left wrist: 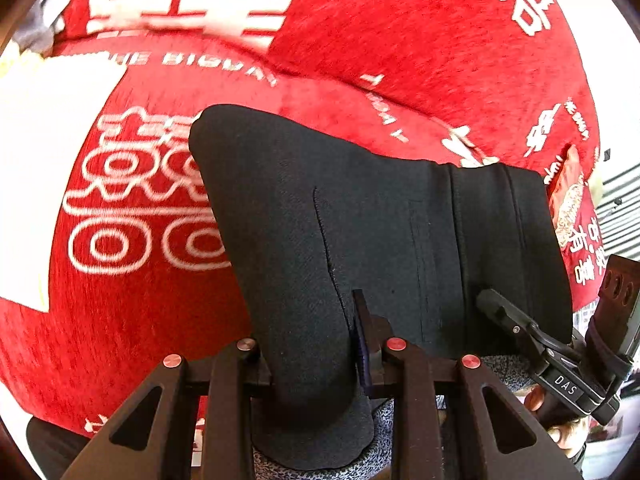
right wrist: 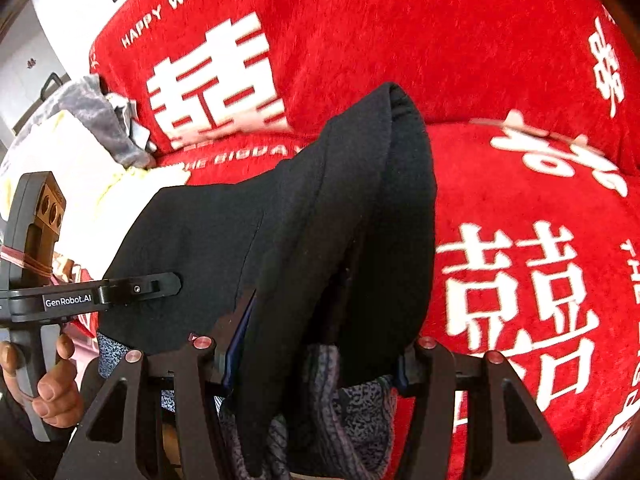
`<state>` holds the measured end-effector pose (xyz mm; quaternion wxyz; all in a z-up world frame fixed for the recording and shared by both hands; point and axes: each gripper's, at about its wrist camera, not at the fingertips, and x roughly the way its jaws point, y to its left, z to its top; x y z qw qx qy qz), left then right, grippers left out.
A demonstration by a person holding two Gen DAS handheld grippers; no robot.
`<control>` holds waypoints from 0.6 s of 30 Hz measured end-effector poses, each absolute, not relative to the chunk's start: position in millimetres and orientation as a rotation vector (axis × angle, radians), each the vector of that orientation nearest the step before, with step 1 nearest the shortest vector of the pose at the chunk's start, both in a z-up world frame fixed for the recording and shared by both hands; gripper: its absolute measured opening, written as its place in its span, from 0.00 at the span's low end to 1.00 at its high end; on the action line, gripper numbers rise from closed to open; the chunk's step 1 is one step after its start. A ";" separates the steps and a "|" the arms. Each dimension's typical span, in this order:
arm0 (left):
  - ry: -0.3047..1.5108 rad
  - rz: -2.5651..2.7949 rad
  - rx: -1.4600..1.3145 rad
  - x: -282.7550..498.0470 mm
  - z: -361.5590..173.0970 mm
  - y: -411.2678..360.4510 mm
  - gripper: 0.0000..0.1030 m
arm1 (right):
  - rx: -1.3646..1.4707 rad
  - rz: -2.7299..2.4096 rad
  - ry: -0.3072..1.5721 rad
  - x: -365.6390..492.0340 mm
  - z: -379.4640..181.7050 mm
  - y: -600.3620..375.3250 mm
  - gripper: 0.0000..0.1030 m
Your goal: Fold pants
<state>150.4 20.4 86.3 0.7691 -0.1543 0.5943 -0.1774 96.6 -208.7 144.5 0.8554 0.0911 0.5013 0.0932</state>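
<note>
- One pair of black pants (left wrist: 360,240) is seen, bunched and held up over a red sofa cover (left wrist: 400,40) printed with white characters; its grey speckled lining (right wrist: 360,412) shows at the bottom edge.
- Two handheld grippers are counted. The left gripper (left wrist: 316,360) is clamped narrowly on a fold of the pants, the cloth being pinched between its two fingers and hanging below them.
- The right gripper (right wrist: 316,356) is held about half open, its jaws filled by a thick bundle of the pants; the fabric is gripped between the pads and rises beyond the fingertips to a peak.
- In the left wrist view, the right gripper (left wrist: 504,312) is seen to the right of the left fingers, one finger laid against the far edge of the pants, with part of a hand (left wrist: 560,424) below it.
- In the right wrist view, the left gripper (right wrist: 160,286) appears to the left of the right fingers, its labelled arm reaching to the cloth; a hand (right wrist: 52,384) is wrapped round the handle.
- Only the right wrist view shows a grey blanket (right wrist: 92,116) and a pale yellow cloth (right wrist: 80,160) beyond and left of the fingers.
- Only the left wrist view shows a red printed packet (left wrist: 572,208) beyond and right of the fingers, and a white sheet (left wrist: 44,160) far to their left.
</note>
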 end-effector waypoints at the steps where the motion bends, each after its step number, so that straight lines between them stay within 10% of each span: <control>1: 1.304 -0.378 -0.341 151.4 78.3 23.4 0.28 | 0.195 0.198 1.072 98.3 137.4 -207.0 0.58; 10: 1.343 -0.371 -0.398 155.5 35.5 38.2 0.54 | 0.222 0.165 1.129 100.9 92.5 -216.5 0.64; 15: 1.333 -0.275 -0.350 154.3 24.2 42.7 0.95 | 0.243 0.137 1.134 101.0 81.9 -220.8 0.70; 18: 1.326 -0.283 -0.373 151.7 23.2 47.3 0.95 | 0.279 0.122 1.150 102.4 73.0 -223.5 0.77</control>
